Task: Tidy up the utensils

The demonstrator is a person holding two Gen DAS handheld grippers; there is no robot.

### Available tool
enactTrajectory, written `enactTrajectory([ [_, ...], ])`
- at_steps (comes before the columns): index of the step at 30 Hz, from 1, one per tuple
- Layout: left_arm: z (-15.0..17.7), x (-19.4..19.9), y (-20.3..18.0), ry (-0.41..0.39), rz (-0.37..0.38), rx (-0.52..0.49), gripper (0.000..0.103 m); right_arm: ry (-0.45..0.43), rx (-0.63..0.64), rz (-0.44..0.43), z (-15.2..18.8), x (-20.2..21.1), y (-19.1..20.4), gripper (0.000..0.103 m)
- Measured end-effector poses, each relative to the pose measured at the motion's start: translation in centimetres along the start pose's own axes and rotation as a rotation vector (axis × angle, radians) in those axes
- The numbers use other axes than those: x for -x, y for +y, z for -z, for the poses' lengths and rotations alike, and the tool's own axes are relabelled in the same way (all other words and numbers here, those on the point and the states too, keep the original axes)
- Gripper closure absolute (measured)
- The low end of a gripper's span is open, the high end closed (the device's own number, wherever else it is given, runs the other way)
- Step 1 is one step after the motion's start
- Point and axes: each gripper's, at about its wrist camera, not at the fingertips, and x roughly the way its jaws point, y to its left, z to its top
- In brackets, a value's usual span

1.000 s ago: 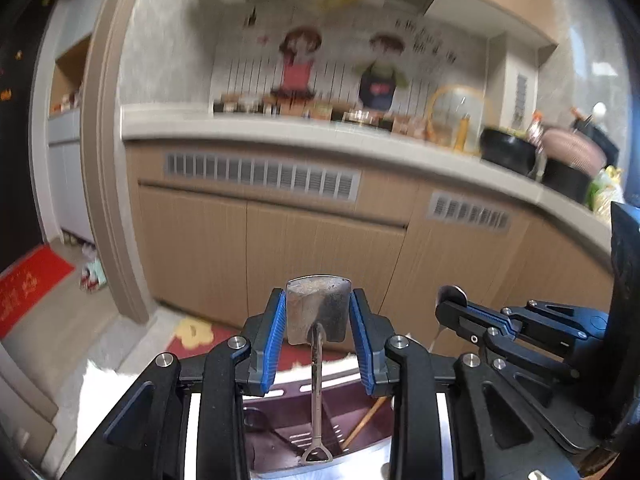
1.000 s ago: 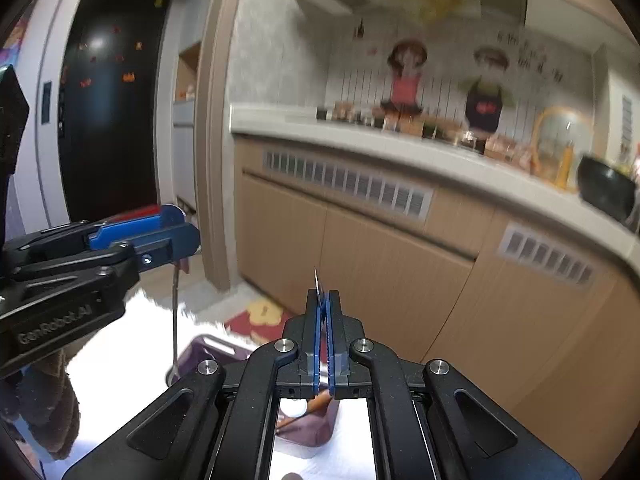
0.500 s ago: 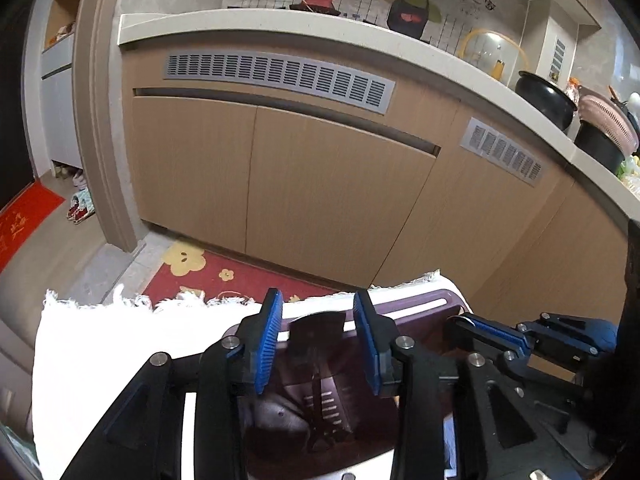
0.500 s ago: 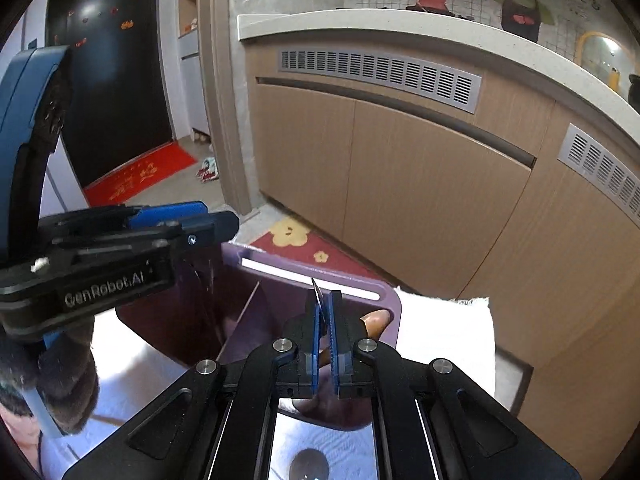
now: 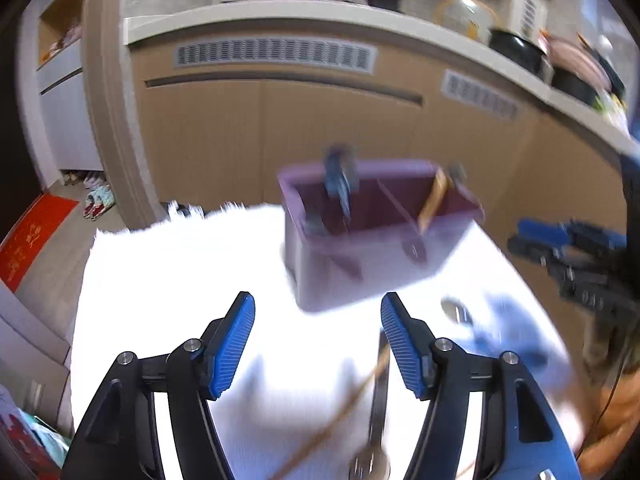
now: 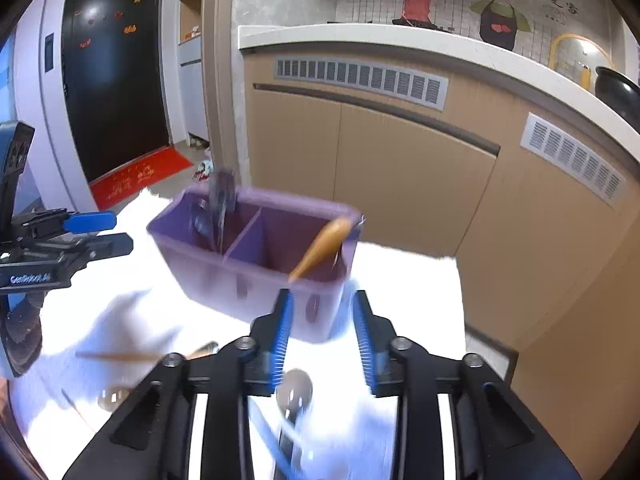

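A purple two-compartment holder (image 5: 360, 272) (image 6: 208, 272) stands on the white cloth. A metal spatula (image 5: 340, 184) (image 6: 221, 196) stands in its left compartment. A wooden-handled utensil (image 5: 432, 200) (image 6: 324, 246) and a thin metal one lean in the right compartment. My left gripper (image 5: 318, 340) is open and empty, back from the holder. My right gripper (image 6: 322, 340) is open and empty, just in front of the holder. A metal spoon (image 6: 294, 394) (image 5: 456, 312) and wooden chopsticks (image 5: 344, 412) (image 6: 120, 356) lie on the cloth near me. Both views are motion-blurred.
The white cloth (image 5: 180, 280) (image 6: 400, 280) covers the table, with frayed far edges. Kitchen cabinets (image 6: 400, 168) and a counter stand beyond. A red doormat (image 6: 136, 176) lies on the floor at left. The left gripper shows at the left in the right wrist view (image 6: 80, 232).
Both grippers opened, let their utensils go into the holder, and pulled back and up. The spatula stands in the left compartment; the thin utensil leans in the right one.
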Motion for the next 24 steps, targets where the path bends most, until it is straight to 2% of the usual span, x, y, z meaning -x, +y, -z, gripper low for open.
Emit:
enactTrajectory([
  [2, 2.0, 0.0, -0.9, 0.026, 0.011, -0.052, 0.041, 0.019, 0.001, -0.008, 1.5, 0.4, 0.3, 0.063],
  [8, 6.5, -0.9, -4.2, 0.147, 0.009, -0.251, 0.041, 0.058, -0.005, -0.021, 6.1, 1.3, 1.2, 0.042],
  [12, 6.9, -1.2, -4.4, 0.179, 0.020, -0.260, 0.041, 0.071, -0.003, -0.021, 8.6, 1.7, 1.5, 0.038],
  [14, 5.8, -1.6, -4.4, 0.179, 0.055, -0.238, 0.042, 0.080, -0.018, -0.028, 9.7, 1.9, 1.4, 0.038],
  [16, 4.6, -2.3, -5.0, 0.176, 0.097, -0.228, 0.051, 0.088, -0.037, -0.034, 10.5, 1.8, 1.1, 0.038],
  [18, 3.8, -3.5, -6.0, 0.193, 0.118, -0.261, 0.060, 0.095, -0.055, -0.040, 11.3, 1.7, 1.0, 0.038],
  [22, 2.1, -6.3, -7.9, 0.242, 0.069, -0.382, 0.073, 0.095, -0.084, -0.060, 12.5, 2.1, 1.0, 0.038],
  [24, 1.7, -7.3, -8.4, 0.266, 0.053, -0.417, 0.076, 0.089, -0.089, -0.072, 12.8, 2.3, 0.9, 0.038],
])
